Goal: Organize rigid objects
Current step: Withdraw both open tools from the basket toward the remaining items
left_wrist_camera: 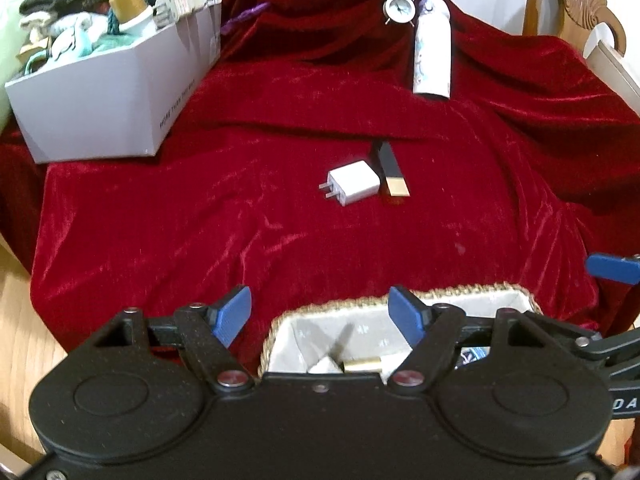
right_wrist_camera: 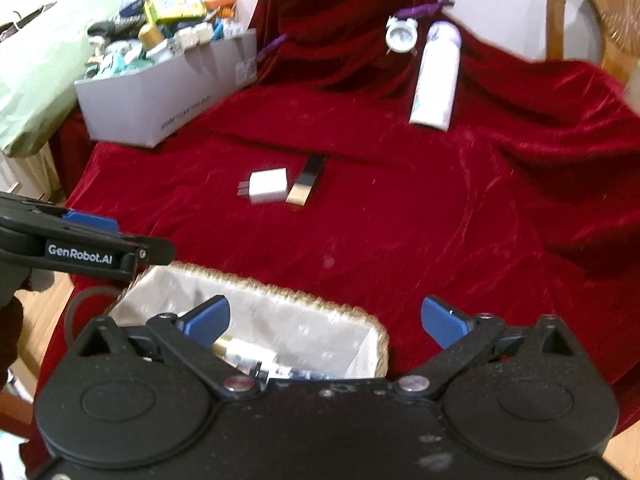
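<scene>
We saw the white plug adapter (left_wrist_camera: pixel 353 182), boxy with two metal prongs, touching the black-and-gold rectangular case (left_wrist_camera: pixel 392 169) mid-table on crushed red velvet (left_wrist_camera: pixel 240 220). Both lay well ahead of the grippers. Woven-rim, fabric-lined basket (left_wrist_camera: pixel 460 293) sat right under us, holding a gold-capped tube (left_wrist_camera: pixel 362 365). Left gripper (left_wrist_camera: pixel 320 314) was spread, empty. Right gripper (right_wrist_camera: pixel 326 322) was spread, empty too. White bottle (left_wrist_camera: pixel 432 48) and alarm clock (left_wrist_camera: pixel 399 6) stood at the far edge; grey cardboard box (left_wrist_camera: pixel 100 100) sat far left.

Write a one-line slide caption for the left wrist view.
Open left claw above lined basket; white charger beside black-gold case.
</scene>
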### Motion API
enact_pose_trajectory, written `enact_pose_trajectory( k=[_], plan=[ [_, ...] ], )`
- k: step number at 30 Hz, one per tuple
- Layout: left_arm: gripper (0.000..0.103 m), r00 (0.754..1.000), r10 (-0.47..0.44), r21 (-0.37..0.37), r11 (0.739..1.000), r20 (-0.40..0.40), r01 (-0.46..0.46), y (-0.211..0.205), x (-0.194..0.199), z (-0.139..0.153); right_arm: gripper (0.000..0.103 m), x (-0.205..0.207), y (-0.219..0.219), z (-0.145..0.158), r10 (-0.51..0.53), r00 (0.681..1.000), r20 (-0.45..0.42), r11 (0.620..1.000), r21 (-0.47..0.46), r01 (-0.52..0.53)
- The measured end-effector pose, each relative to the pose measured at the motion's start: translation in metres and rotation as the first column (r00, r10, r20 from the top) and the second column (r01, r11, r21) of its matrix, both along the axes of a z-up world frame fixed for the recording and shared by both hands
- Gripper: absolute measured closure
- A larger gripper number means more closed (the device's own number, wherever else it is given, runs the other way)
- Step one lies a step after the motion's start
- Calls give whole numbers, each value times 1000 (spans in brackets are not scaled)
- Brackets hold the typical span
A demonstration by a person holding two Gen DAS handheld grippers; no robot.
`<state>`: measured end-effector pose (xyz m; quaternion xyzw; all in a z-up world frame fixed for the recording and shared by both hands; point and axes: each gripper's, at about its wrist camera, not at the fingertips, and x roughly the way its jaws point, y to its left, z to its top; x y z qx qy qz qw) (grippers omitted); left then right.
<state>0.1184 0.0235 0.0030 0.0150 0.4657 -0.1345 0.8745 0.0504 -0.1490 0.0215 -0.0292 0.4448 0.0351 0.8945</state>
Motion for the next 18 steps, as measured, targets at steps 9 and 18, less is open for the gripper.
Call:
enact_pose_trajectory(
  k=[9, 18],
  plan=[
    [32, 1000, -14, 5, 1000, 18, 14, -6, 15, -1, 0, 3, 4, 11, -65, 974, 218, 981, -166, 103],
    [31, 999, -19, -1, 1000, 35, 19, -18, 40, -6, 0, 28, -18, 1, -111, 991, 71, 993, -39, 114]
  ],
)
